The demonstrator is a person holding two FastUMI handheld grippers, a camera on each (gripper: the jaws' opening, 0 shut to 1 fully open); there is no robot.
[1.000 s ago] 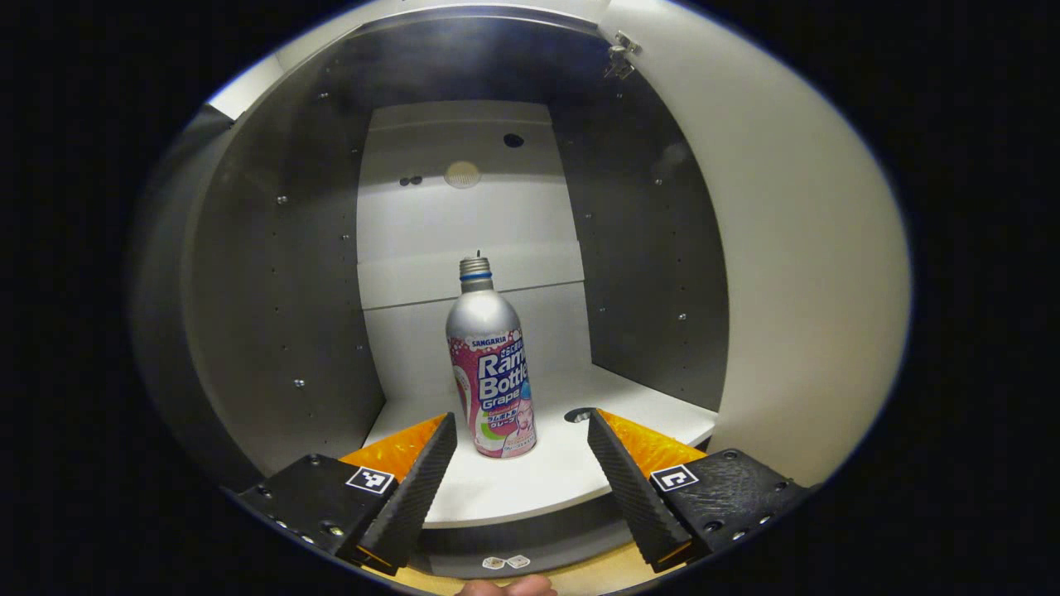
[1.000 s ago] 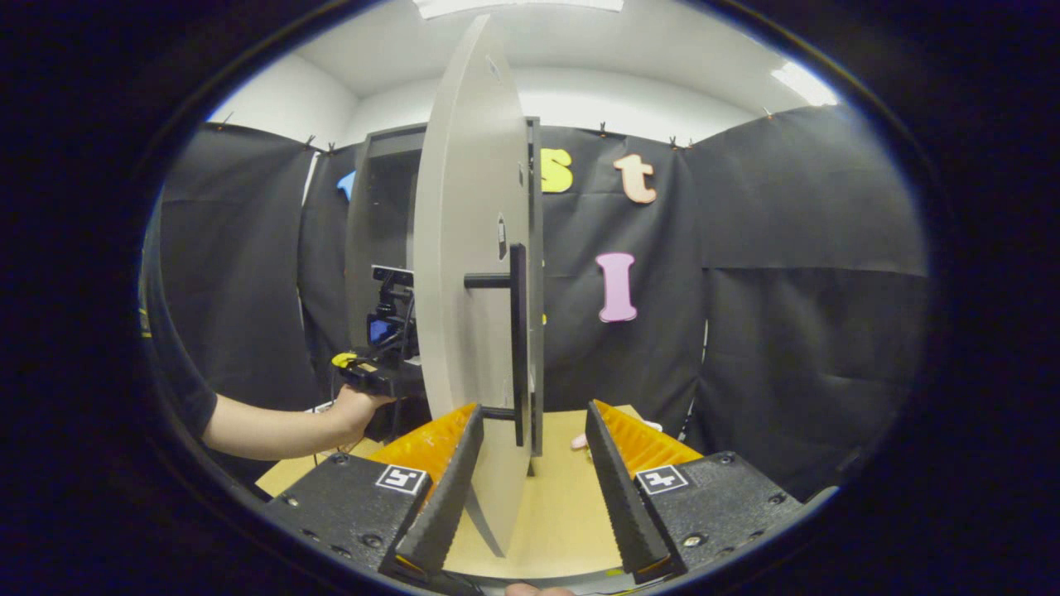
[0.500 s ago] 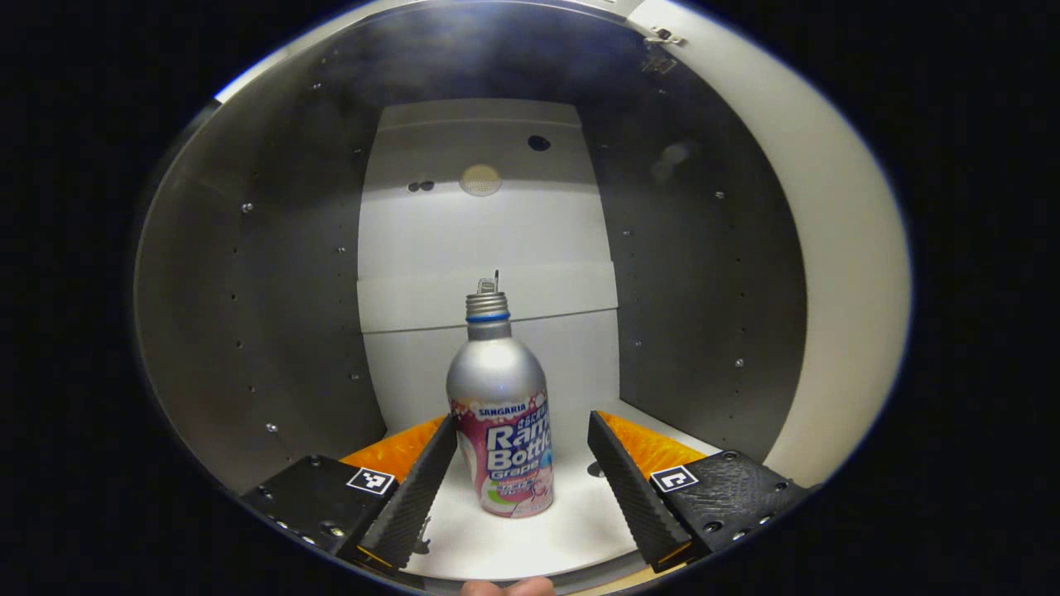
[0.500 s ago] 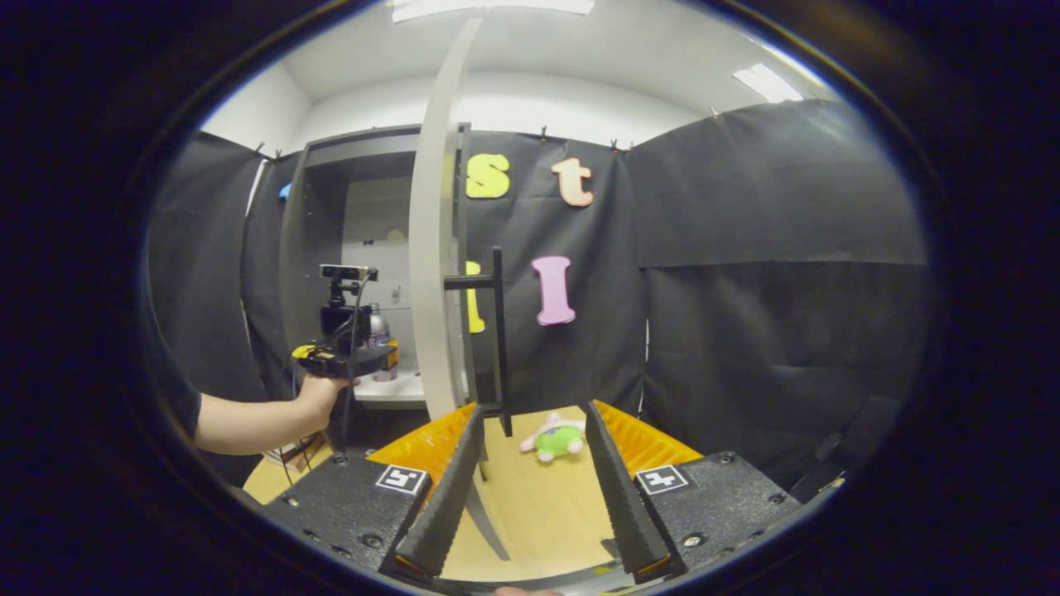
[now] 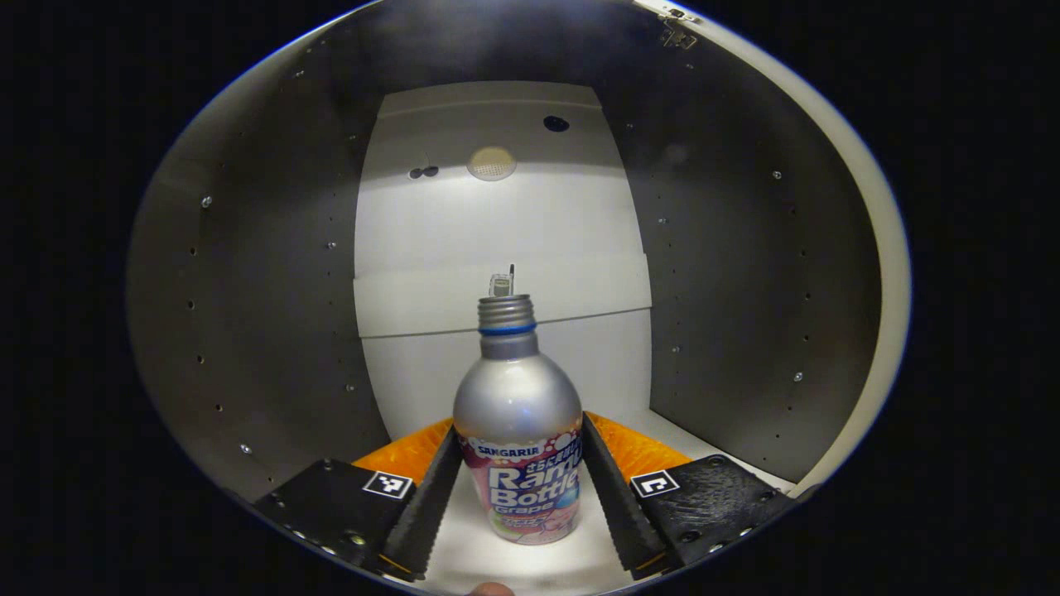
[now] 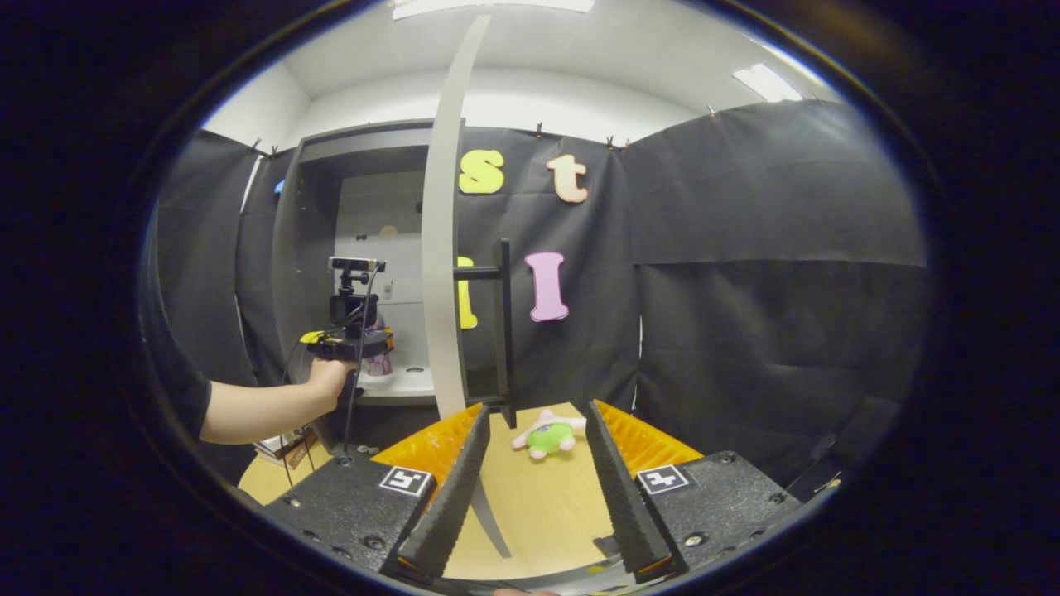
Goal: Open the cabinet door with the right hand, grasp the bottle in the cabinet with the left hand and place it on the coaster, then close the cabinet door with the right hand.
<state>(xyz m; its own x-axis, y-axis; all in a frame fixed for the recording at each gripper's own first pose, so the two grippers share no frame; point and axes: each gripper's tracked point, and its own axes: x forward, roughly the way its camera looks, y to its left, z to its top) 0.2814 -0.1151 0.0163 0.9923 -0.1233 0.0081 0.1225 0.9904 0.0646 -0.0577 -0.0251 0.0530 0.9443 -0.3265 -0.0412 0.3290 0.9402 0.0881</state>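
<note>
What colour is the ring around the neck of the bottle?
Blue; the ring sits just under the threaded mouth of the silver bottle, clearest in the left gripper view.

Left gripper (image 5: 517,497) now deeper, fingers (image 5: 426,505) flanking bottle (image 5: 520,447).

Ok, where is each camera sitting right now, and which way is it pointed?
Left gripper view: rides the left gripper, inside the cabinet, facing its back wall; own fingers flank the upright bottle, contact unclear.
Right gripper view: rides the right gripper, outside over the table, facing the open cabinet door edge-on, its handle, a plush toy; own fingers apart.
Shared: cabinet, and the left gripper held by a hand.
</note>
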